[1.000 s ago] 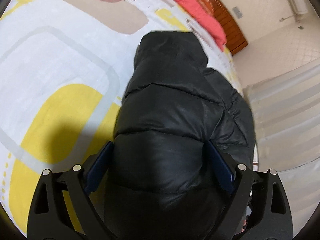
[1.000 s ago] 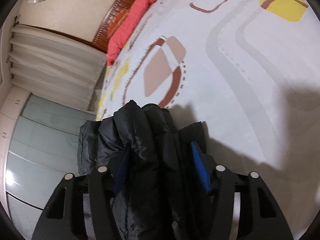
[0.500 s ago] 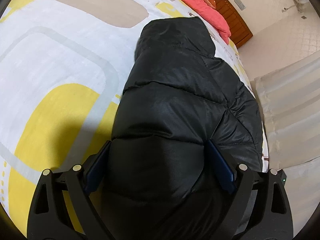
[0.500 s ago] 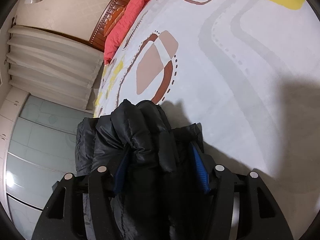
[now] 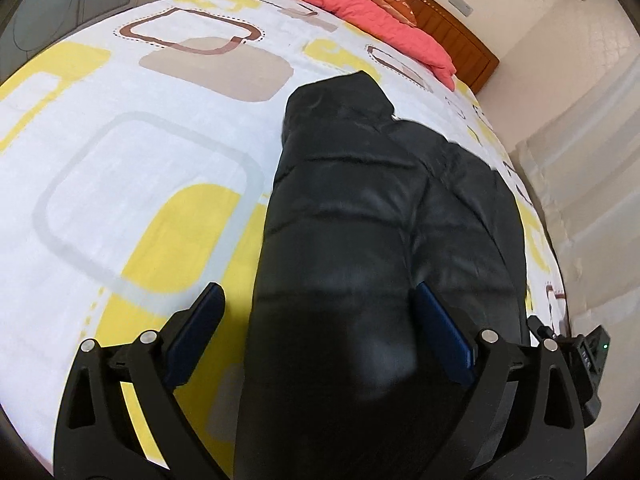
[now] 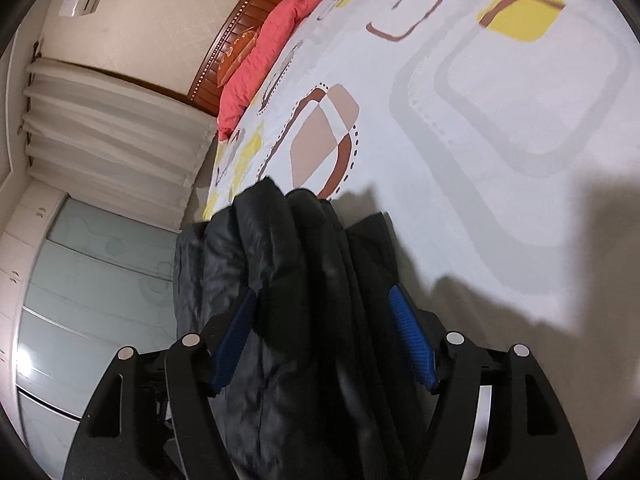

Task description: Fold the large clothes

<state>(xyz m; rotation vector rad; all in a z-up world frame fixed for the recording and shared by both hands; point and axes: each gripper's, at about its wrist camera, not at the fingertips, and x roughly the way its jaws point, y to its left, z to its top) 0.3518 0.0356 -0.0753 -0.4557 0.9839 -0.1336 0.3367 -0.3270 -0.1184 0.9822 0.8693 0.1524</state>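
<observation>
A black puffer jacket (image 5: 372, 216) lies lengthwise on the patterned bedsheet (image 5: 132, 168), hood at the far end. My left gripper (image 5: 320, 300) straddles its near end; the left blue pad (image 5: 196, 332) stands off the fabric and the right pad touches it, so the jaws are open. In the right wrist view my right gripper (image 6: 324, 300) holds a bunched edge of the jacket (image 6: 296, 264) between its blue pads, near the bed's left edge.
A red pillow (image 5: 376, 16) and a wooden headboard (image 5: 452, 28) are at the far end of the bed. White curtains (image 6: 112, 128) and a glass-fronted wardrobe (image 6: 92, 280) stand beside the bed. The right gripper's body (image 5: 580, 360) shows at the left wrist view's right edge.
The left gripper's jaws have opened off the jacket and the view has pulled back and tilted up, showing more bed. The right gripper stays closed on the bunched edge and has shifted slightly.
</observation>
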